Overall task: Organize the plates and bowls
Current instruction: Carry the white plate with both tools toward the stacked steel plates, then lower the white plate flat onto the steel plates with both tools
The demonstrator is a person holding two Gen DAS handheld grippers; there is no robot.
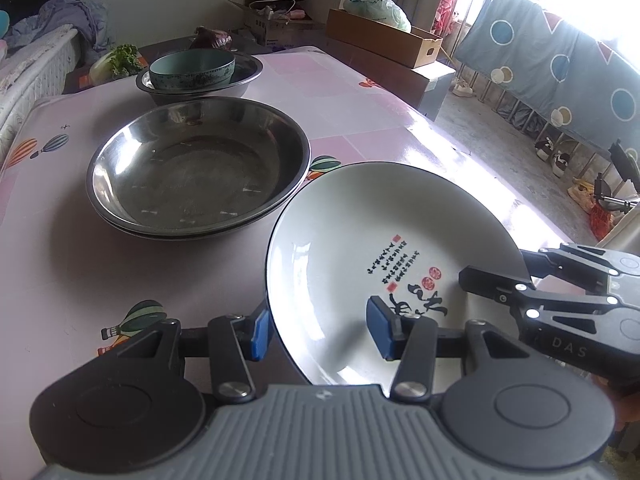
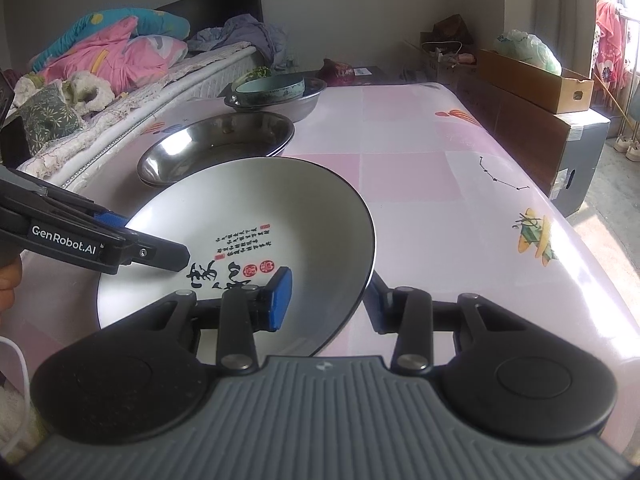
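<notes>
You have the white plate [image 1: 384, 264] held between both claws, tilted, its near edge low toward you and its far edge raised over the pink surface [image 1: 60, 264]. Your left claw [image 1: 316, 330] straddles the plate's left rim, one blue pad under the outside and one on the inner face. Your right claw [image 2: 324, 296] does the same on the right rim. Both look closed on the rim, so each is gripping the plate, not merely near it.

The step in hand seems to be carrying this plate to a stack. Just beyond its far edge sit the stacked steel basins [image 1: 200, 168], and further back a green bowl [image 1: 192, 68] rests inside another steel basin [image 1: 200, 80]. Whether the plate's low edge touches the surface, you cannot tell from here.

Next, you would likely pick a spot for it, perhaps on the near basins or on bare surface beside them. That calls for levelling the plate first and moving both hands together, since uneven motion could twist it out of one grip.

Both claws point down and forward, converging on the plate from opposite sides. A bit of your hand [image 2: 10, 276] shows behind the left one.
</notes>
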